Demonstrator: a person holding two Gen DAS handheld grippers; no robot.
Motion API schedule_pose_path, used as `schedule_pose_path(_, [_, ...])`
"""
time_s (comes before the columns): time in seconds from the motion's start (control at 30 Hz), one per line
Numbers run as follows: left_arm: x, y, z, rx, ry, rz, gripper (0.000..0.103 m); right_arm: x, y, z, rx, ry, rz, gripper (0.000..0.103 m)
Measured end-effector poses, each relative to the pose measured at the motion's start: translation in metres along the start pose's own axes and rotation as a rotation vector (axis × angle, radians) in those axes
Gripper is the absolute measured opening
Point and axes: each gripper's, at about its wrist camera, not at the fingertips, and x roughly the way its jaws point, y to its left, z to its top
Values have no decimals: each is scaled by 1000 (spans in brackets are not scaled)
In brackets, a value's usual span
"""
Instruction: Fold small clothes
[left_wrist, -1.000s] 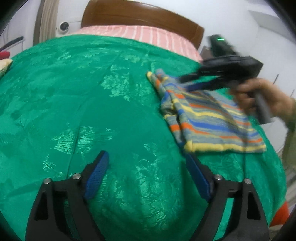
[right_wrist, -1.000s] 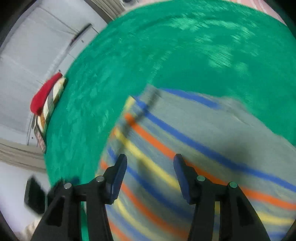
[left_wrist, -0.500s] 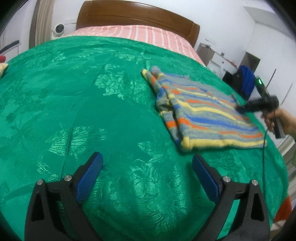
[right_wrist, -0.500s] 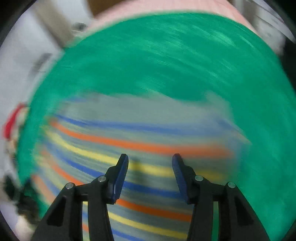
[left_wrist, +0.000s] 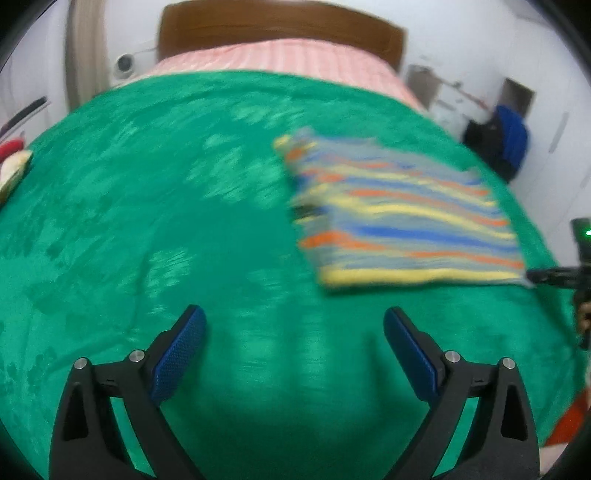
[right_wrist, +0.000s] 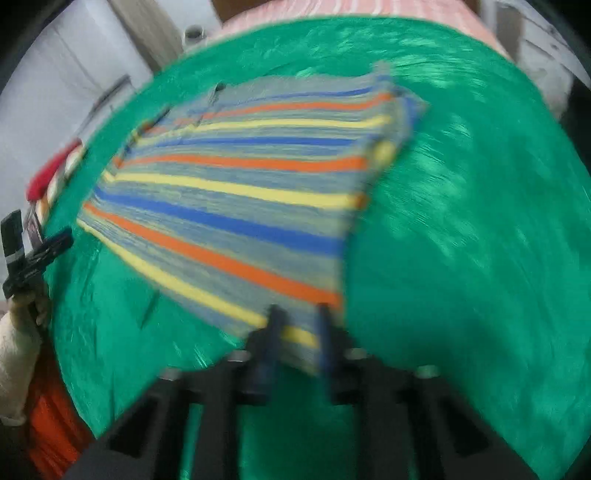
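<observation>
While my right gripper (right_wrist: 297, 325) had hovered over the middle of the striped garment (right_wrist: 236, 206) half a second before, it had now dropped back to the near corner, its fingers straddling the yellow hem; through the blur I could not tell whether they had clamped. My left gripper (left_wrist: 293, 332) stayed spread wide over the green bedspread (left_wrist: 147, 221), holding nothing. The garment lay flat toward the bed's right side. I read no writing anywhere.
</observation>
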Motion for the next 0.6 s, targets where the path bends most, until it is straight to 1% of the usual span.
schedule_pose_path(0.03, [-4,-18,3,38,-8,-23,97,-10,-8,-9,40,-13,-34,41])
schedule_pose_path(0.1, [-4,-63,11,139,-12,-75,97,-35,-20,-32,107,-75,-31,41])
schedule_pose_path(0.13, [-1,-89,14,194,-10,-108,97,-47,-27,-39,130,-114,-8,41])
schedule_pose_path(0.17, [7,-126,18,266,2,-158,97,-59,-32,-48,156,-153,10,42])
schedule_pose_path(0.2, [14,-152,19,315,15,-195,97,-69,-36,-57,178,-183,20,42])
schedule_pose_path(0.23, [26,-185,19,373,42,-241,94,-79,-42,-67,202,-218,27,44])
schedule_pose_path(0.27, [34,-206,17,413,63,-267,85,-85,-47,-66,216,-234,29,44])
schedule_pose_path(0.3, [50,-240,14,489,98,-300,81,-92,-55,-68,232,-247,32,46])
schedule_pose_path(0.33, [66,-270,9,561,132,-314,79,-96,-61,-73,254,-257,38,46])
schedule_pose_path(0.37, [83,-295,3,620,163,-313,79,-100,-71,-73,267,-258,45,46])
schedule_pose_path(0.4, [97,-312,1,655,185,-302,79,-101,-76,-74,283,-258,60,46])
schedule_pose_path(0.43, [108,-325,-2,678,193,-284,79,-104,-83,-70,295,-260,75,46])
schedule_pose_path(0.47, [119,-336,-4,688,176,-265,78,-105,-88,-69,305,-266,98,46])
schedule_pose_path(0.5, [125,-341,-2,674,154,-261,76,-104,-89,-63,309,-272,120,46])
schedule_pose_path(0.53, [129,-343,2,645,147,-254,58,-105,-93,-54,313,-282,152,46])
schedule_pose_path(0.57, [131,-341,6,614,140,-242,22,-104,-97,-46,317,-284,177,46])
schedule_pose_path(0.6, [131,-336,11,574,134,-231,10,-101,-101,-36,325,-281,208,48])
